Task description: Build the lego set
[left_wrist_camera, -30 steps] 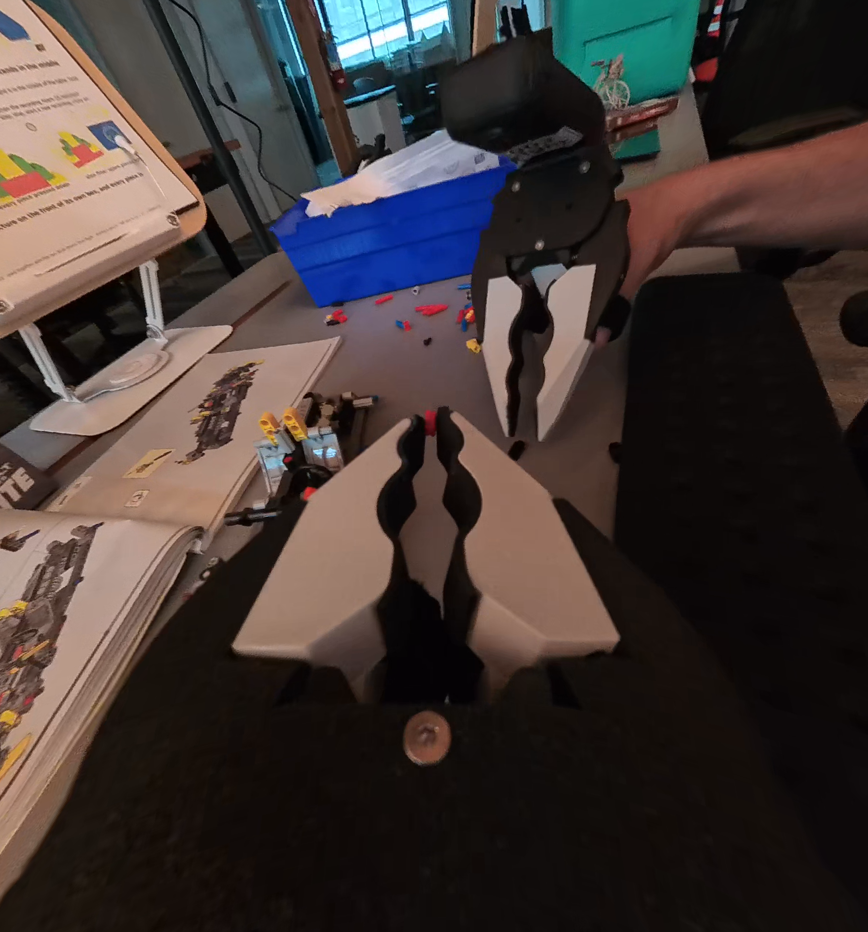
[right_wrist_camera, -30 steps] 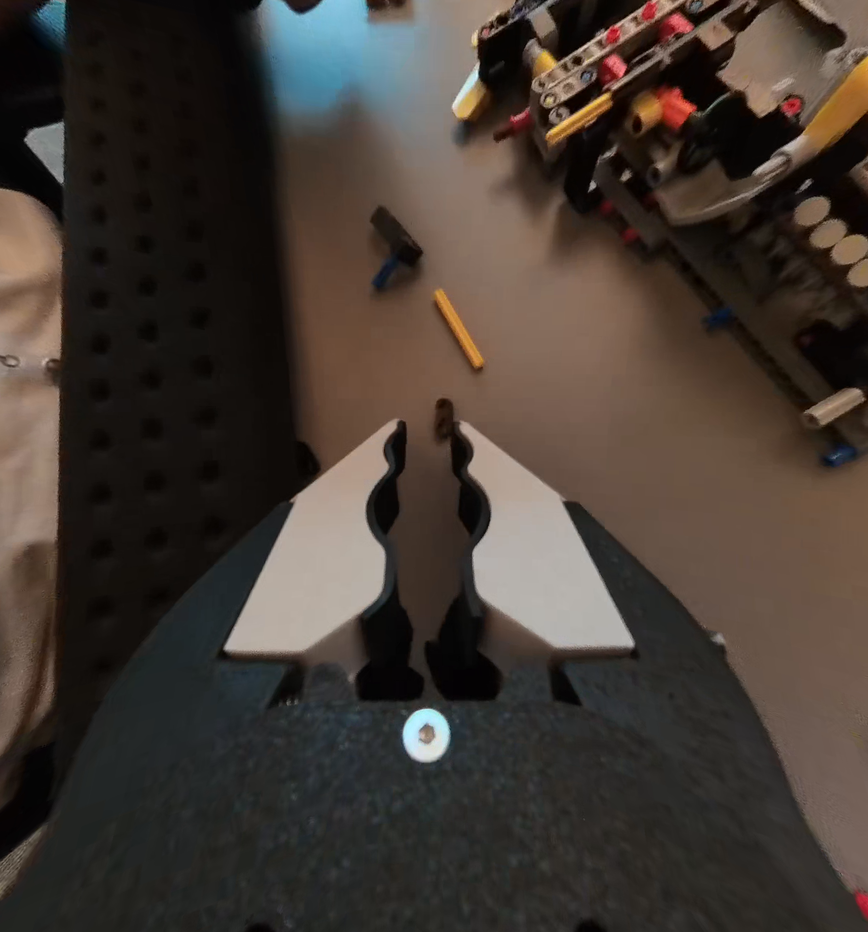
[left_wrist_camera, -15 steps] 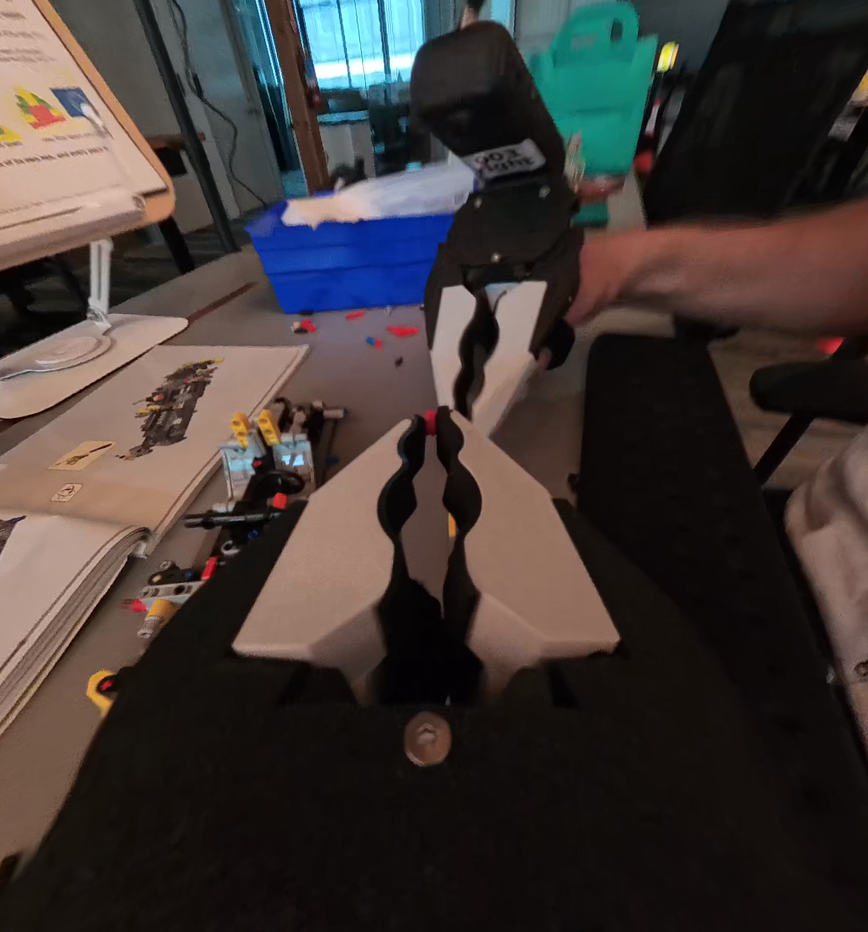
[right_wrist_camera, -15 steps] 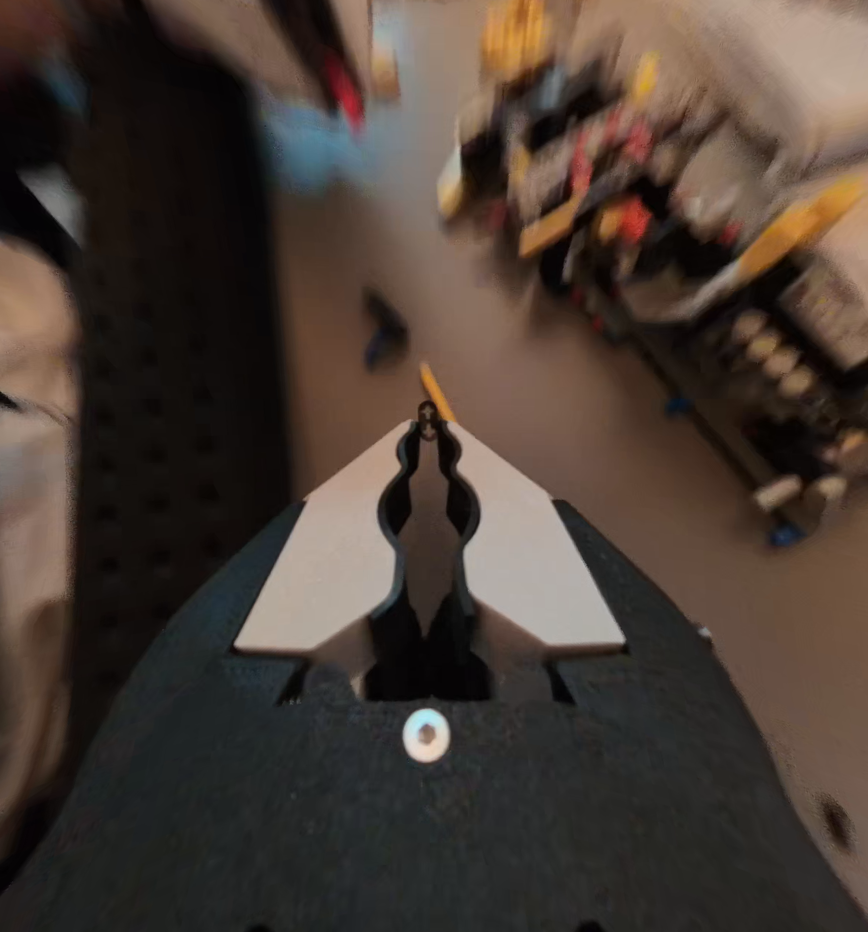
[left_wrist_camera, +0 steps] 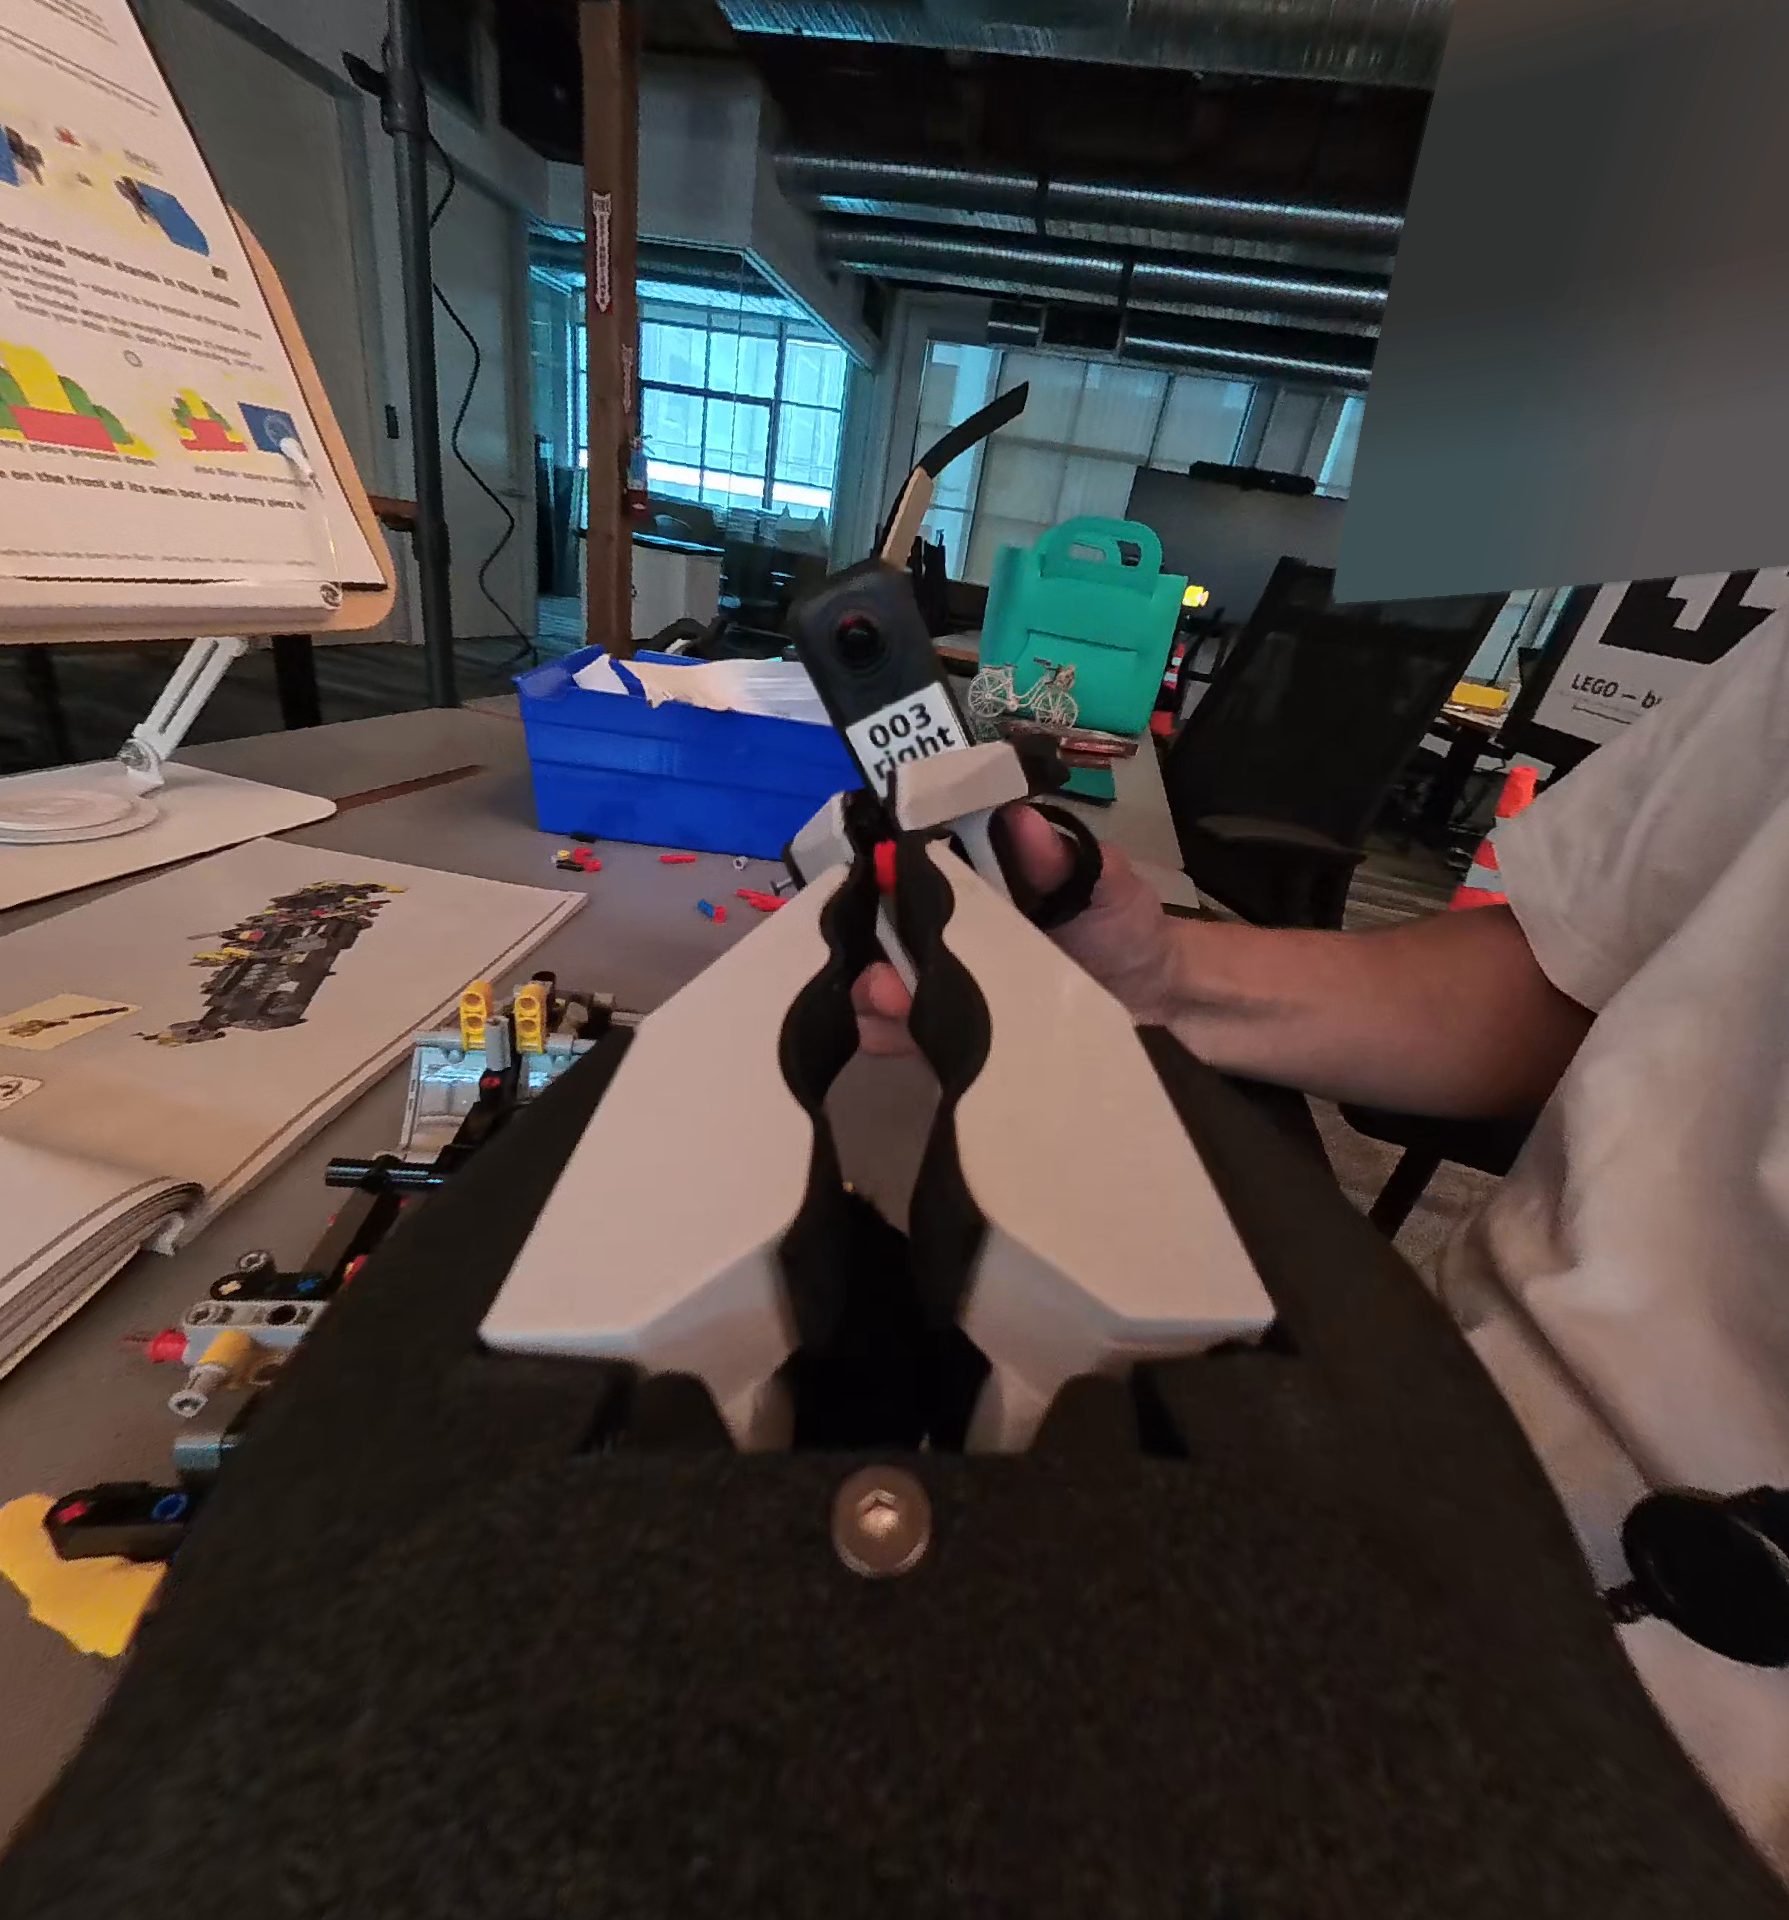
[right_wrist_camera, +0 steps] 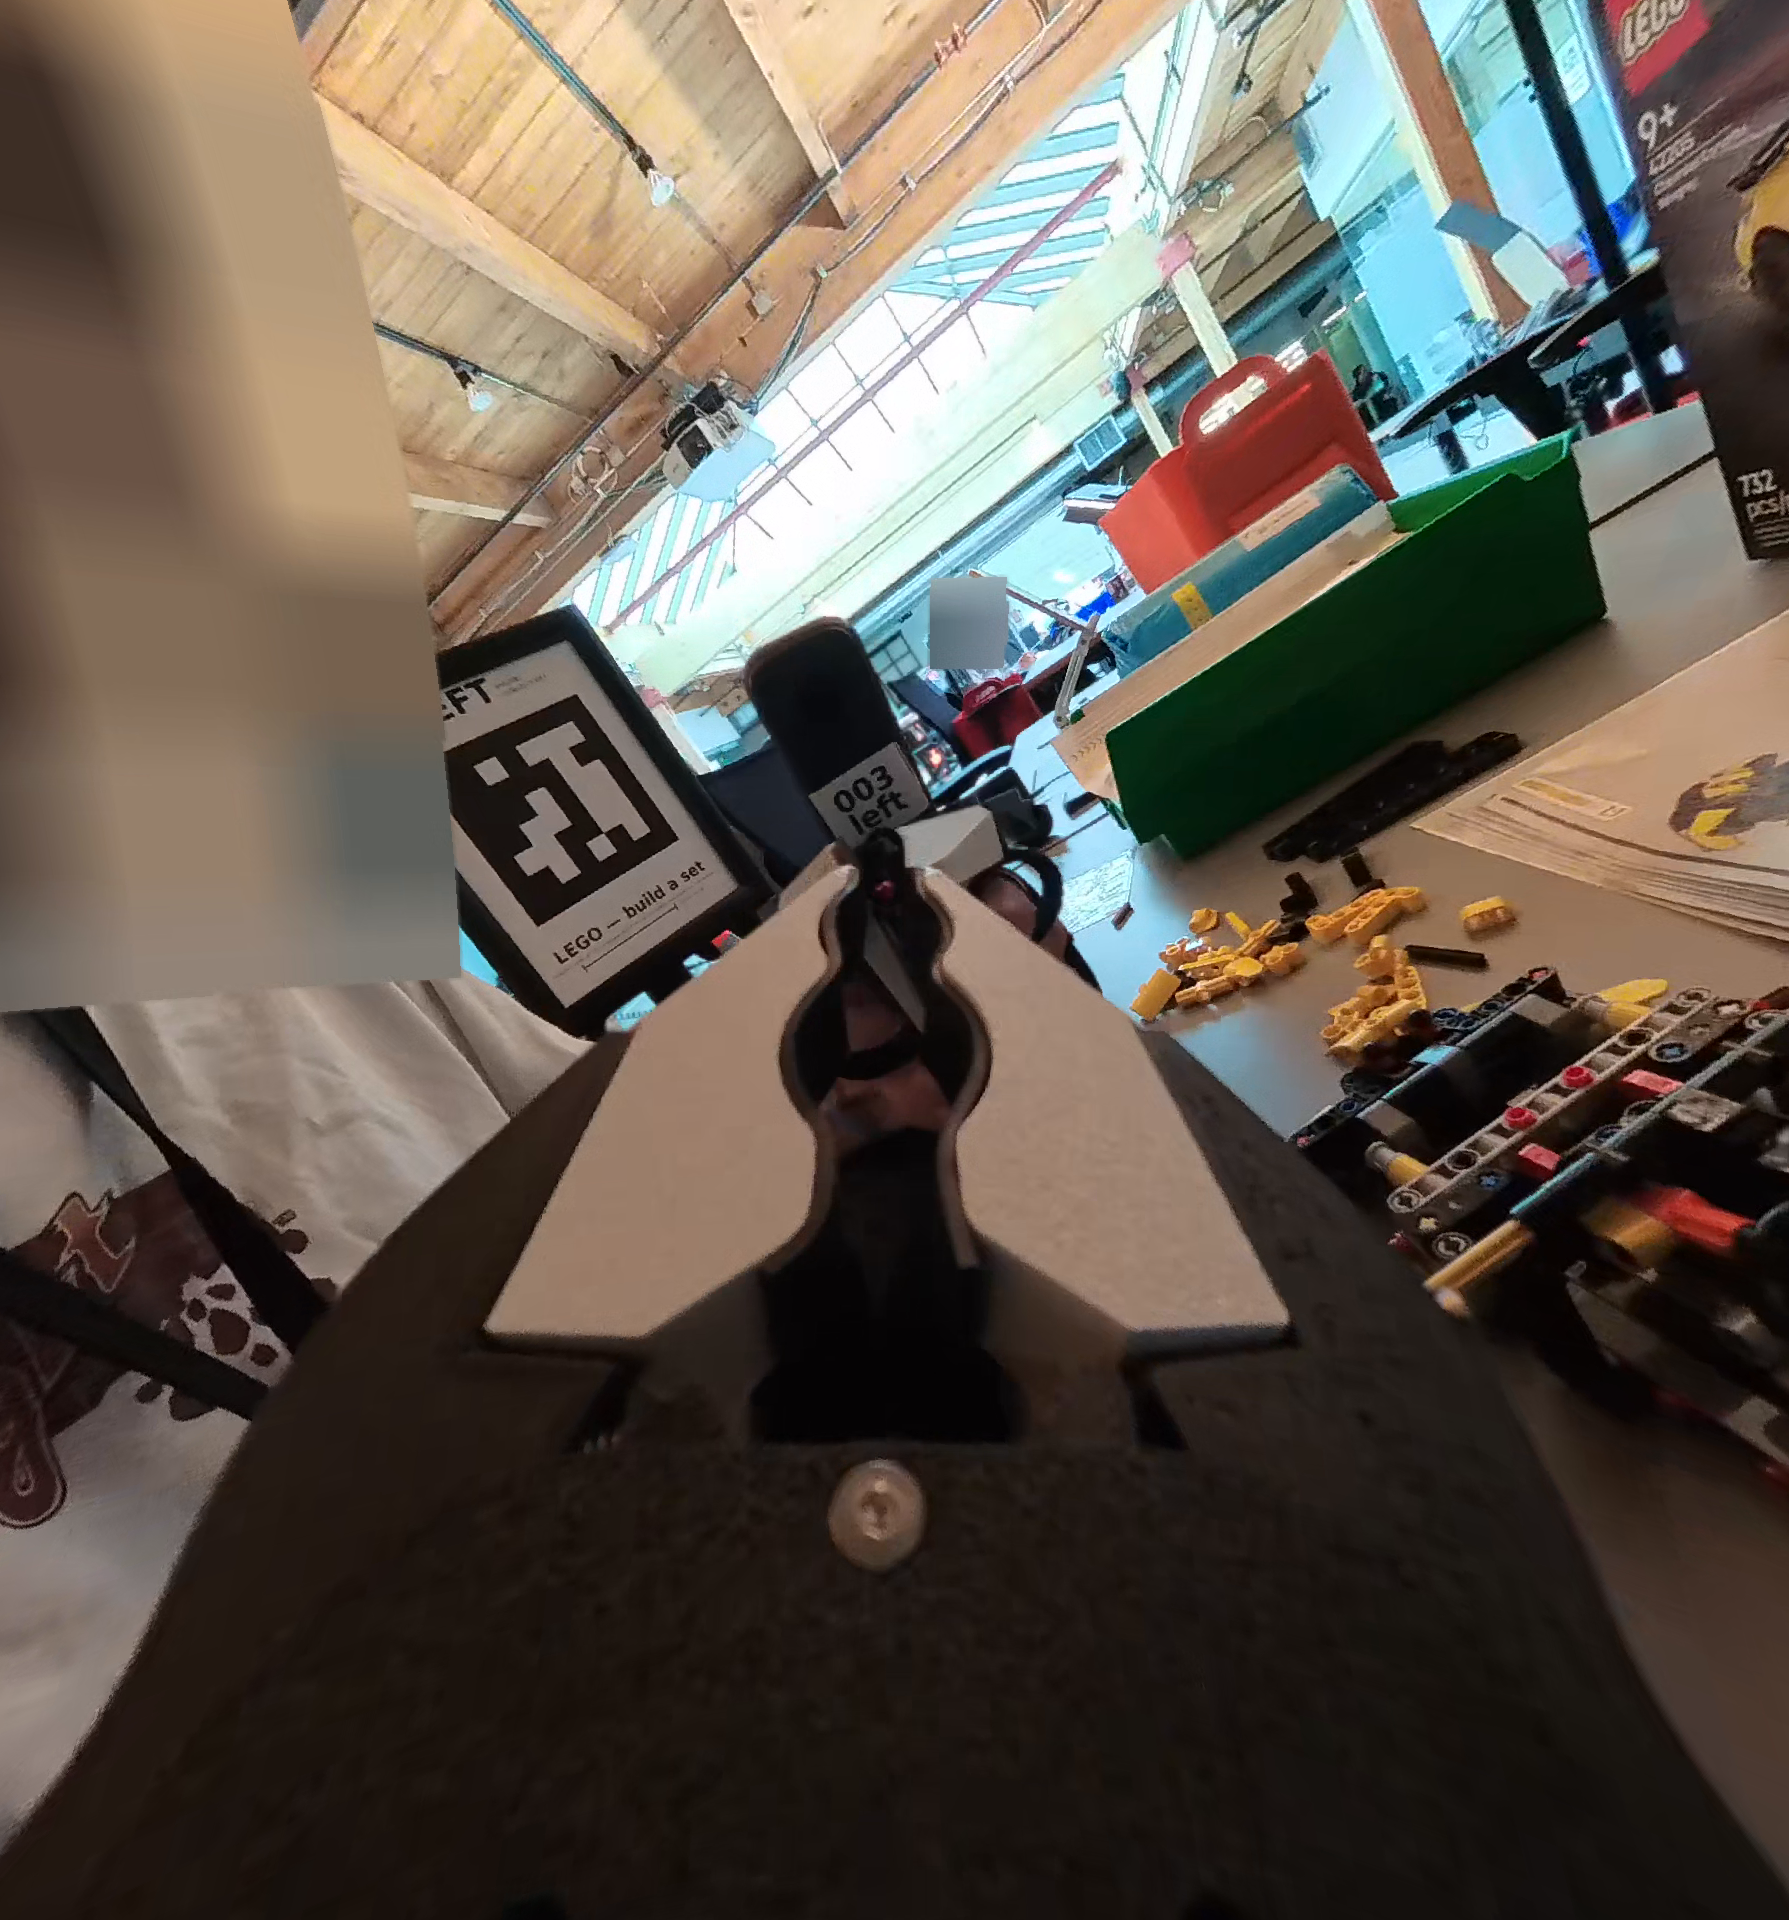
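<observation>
My left tongs (left_wrist_camera: pixel 882 868) are clamped on a small red pin (left_wrist_camera: pixel 883 861), pinched right at the tips. My right tongs (right_wrist_camera: pixel 882 871) are nearly closed on a small dark piece (right_wrist_camera: pixel 877 854) at the tips, with a speck of red showing there. Both are raised above the worktop (left_wrist_camera: pixel 651 914), tip to tip: in the left wrist view the right tongs sit just behind the red pin, and in the right wrist view the left tongs sit just behind the dark piece. I can't tell whether the two pieces touch.

Left wrist view, near to far:
- partly built model (left_wrist_camera: pixel 495 1049) on the worktop, below and left of my left tongs, just beside the open instruction booklet (left_wrist_camera: pixel 246 997)
- loose red and blue bits (left_wrist_camera: pixel 724 899) farther back, in front of the blue bin (left_wrist_camera: pixel 661 769)
- blue bin at the far edge, tilted stand with a printed sheet (left_wrist_camera: pixel 90 343) at the far left

Right wrist view, near to far:
- model chassis (right_wrist_camera: pixel 1596 1143) to the right of my right tongs
- pile of yellow pieces (right_wrist_camera: pixel 1316 956) behind it
- black beams (right_wrist_camera: pixel 1389 795) just in front of the green bin (right_wrist_camera: pixel 1337 675)
- second instruction booklet (right_wrist_camera: pixel 1700 821) at the right edge
</observation>
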`<action>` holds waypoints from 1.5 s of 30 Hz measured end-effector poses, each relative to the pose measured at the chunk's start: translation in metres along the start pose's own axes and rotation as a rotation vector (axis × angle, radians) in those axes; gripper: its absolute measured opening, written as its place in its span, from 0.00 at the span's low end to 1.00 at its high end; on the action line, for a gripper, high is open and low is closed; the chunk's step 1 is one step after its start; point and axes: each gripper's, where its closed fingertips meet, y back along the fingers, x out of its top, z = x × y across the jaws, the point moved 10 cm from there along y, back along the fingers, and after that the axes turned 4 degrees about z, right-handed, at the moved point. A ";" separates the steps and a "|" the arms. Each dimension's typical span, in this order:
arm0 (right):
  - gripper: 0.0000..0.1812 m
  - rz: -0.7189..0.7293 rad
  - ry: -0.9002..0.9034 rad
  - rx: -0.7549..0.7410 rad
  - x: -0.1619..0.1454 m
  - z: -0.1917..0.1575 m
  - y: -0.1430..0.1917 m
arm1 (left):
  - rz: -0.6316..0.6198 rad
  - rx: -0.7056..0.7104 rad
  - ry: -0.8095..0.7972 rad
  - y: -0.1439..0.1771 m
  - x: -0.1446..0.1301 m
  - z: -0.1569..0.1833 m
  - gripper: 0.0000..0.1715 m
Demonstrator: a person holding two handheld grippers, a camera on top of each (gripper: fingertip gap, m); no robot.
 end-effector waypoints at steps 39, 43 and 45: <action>0.03 0.107 -0.083 0.074 -0.005 0.008 -0.004 | 0.024 0.101 -0.165 0.000 0.004 0.003 0.01; 0.03 0.085 -0.099 0.071 -0.005 0.009 -0.001 | 0.011 0.099 -0.163 0.000 0.003 0.003 0.01; 0.03 0.063 -0.105 0.066 -0.006 0.009 -0.001 | 0.009 0.095 -0.160 0.000 0.003 0.003 0.01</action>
